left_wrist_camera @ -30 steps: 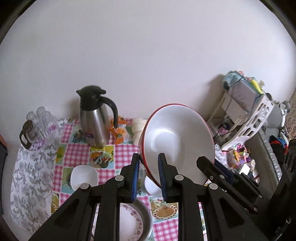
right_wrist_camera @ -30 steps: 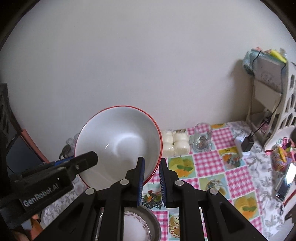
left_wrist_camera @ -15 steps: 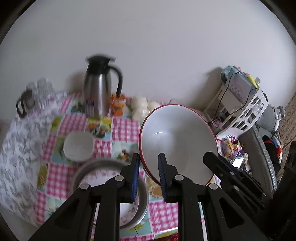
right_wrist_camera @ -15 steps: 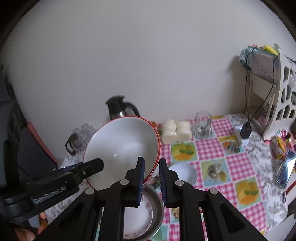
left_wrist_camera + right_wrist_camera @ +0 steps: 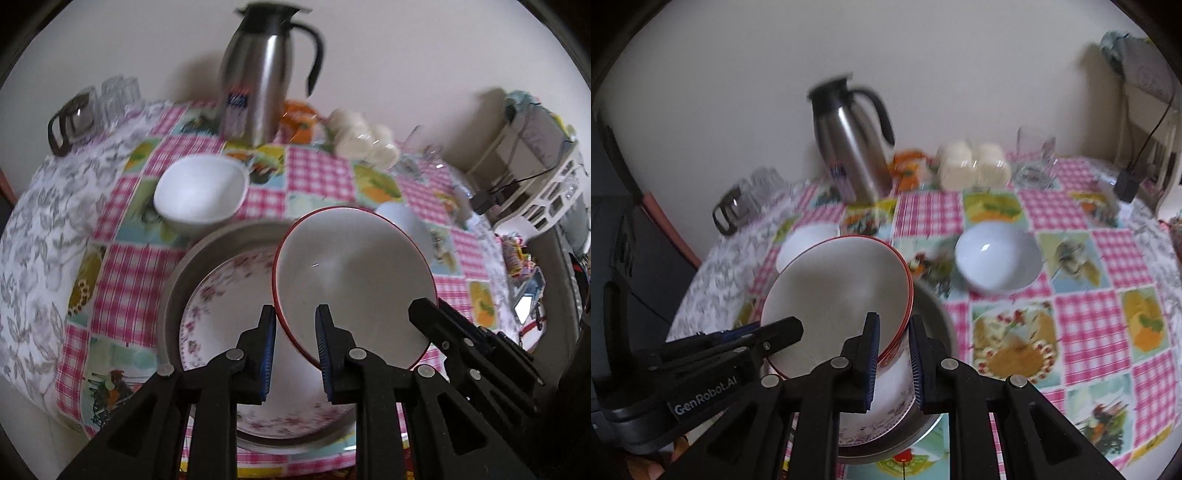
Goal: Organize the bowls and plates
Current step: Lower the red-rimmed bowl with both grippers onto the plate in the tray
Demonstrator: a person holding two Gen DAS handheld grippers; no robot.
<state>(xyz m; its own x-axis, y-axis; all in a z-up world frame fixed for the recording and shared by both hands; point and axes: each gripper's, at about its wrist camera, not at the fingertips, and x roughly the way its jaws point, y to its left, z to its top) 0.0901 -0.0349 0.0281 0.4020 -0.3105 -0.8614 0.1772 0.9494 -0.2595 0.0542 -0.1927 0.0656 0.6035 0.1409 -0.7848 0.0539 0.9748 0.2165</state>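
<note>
The red-rimmed white bowl hangs tilted above the floral plate, which sits inside a grey metal dish on the checked tablecloth. Both claws grasp its rim: the left gripper at the near-left edge, the right gripper at the opposite edge. A small white bowl and another rest nearby; a steel thermos jug stands behind.
</note>
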